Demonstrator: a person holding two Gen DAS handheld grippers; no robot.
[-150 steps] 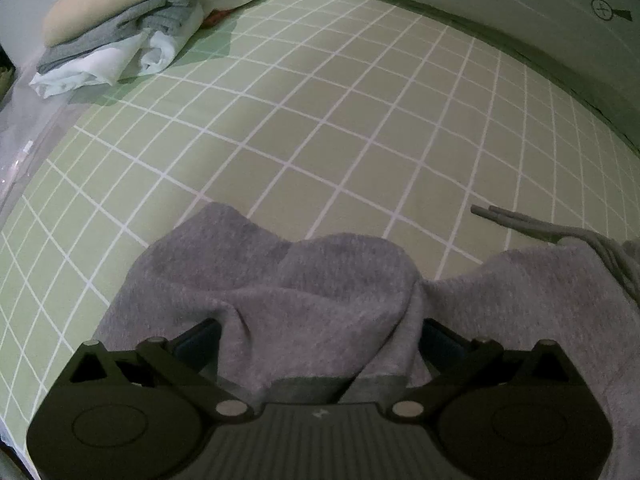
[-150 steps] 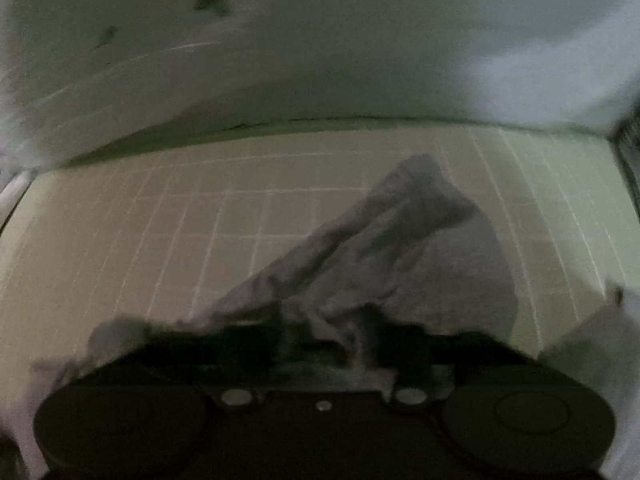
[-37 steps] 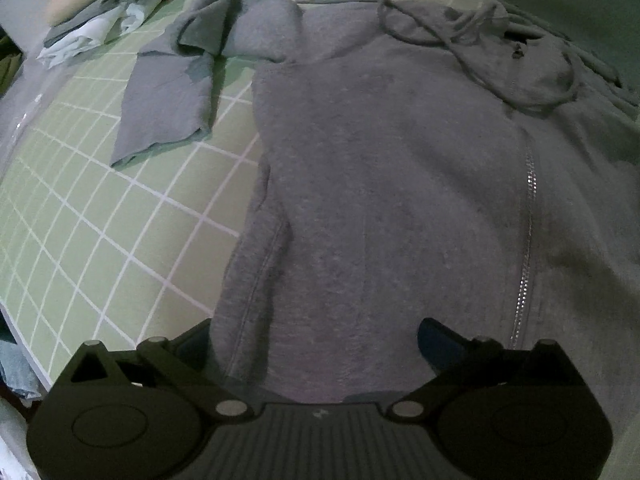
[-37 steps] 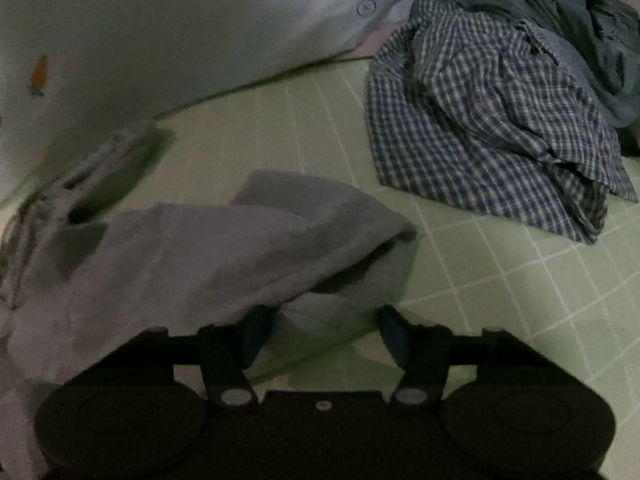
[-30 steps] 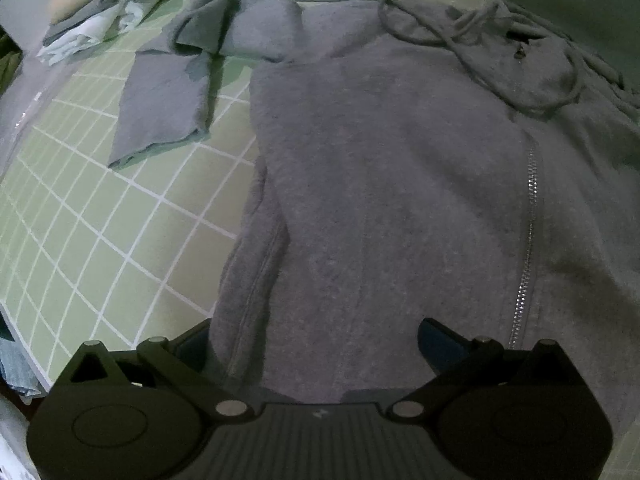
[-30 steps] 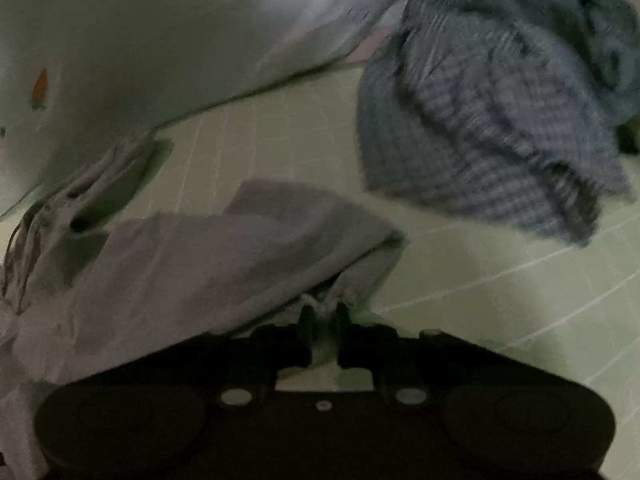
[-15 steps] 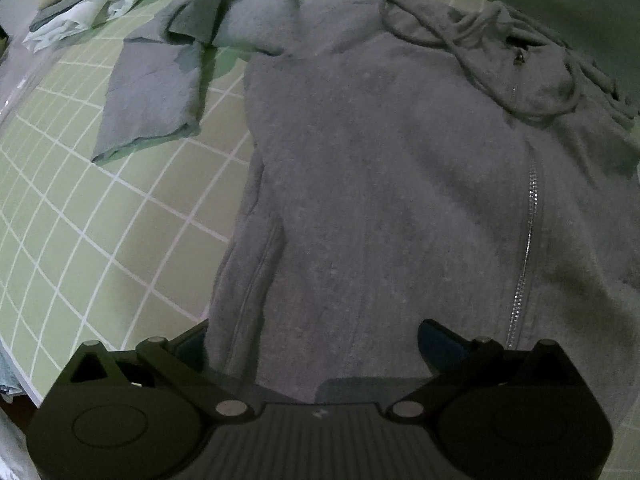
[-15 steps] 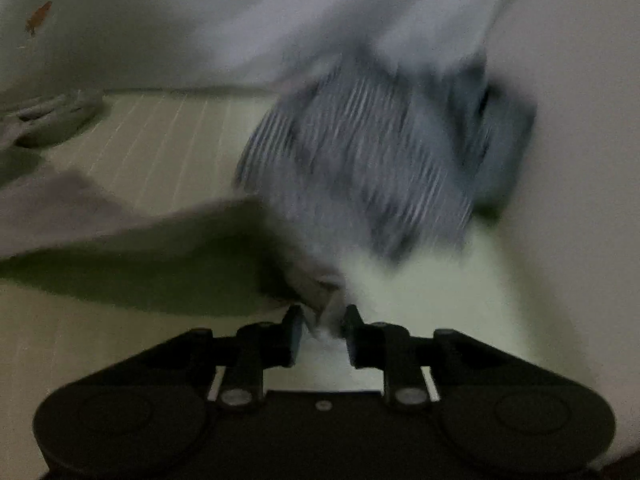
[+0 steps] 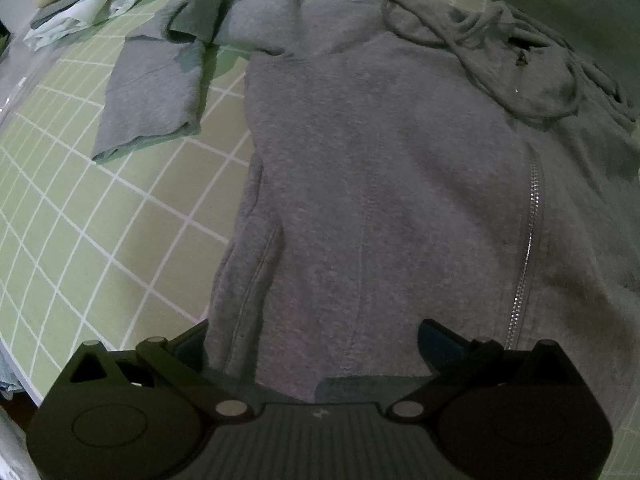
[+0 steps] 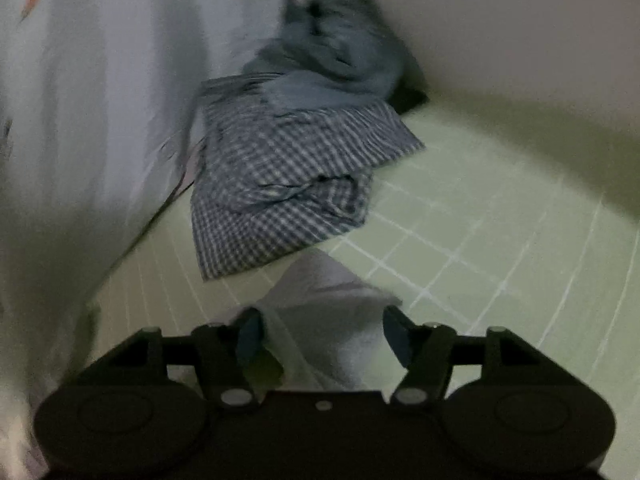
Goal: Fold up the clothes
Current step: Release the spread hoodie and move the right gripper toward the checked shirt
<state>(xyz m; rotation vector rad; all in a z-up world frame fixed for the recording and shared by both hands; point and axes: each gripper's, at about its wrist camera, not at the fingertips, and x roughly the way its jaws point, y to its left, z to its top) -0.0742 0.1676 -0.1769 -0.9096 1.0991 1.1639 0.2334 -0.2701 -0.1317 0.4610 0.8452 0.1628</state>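
Note:
A grey zip hoodie (image 9: 380, 168) lies front up on the green grid mat (image 9: 100, 208). Its left sleeve (image 9: 152, 92) is folded over at the upper left, and its drawstrings (image 9: 480, 36) lie loose near the hood. My left gripper (image 9: 316, 344) is open over the hoodie's bottom hem. My right gripper (image 10: 320, 332) is open, with the end of the hoodie's other sleeve (image 10: 324, 304) lying between its jaws on the mat.
A stack of folded clothes (image 9: 88, 0) sits at the mat's far left corner. A crumpled blue checked shirt (image 10: 288, 184) and a blue-grey garment (image 10: 336, 60) lie by the wall (image 10: 100, 100) ahead of the right gripper. The mat's near edge (image 9: 24, 376) is at lower left.
My right gripper pulled the sleeve end out to the right while shut on it, then opened and let it go. My left gripper stayed open and drifted slightly over the hem.

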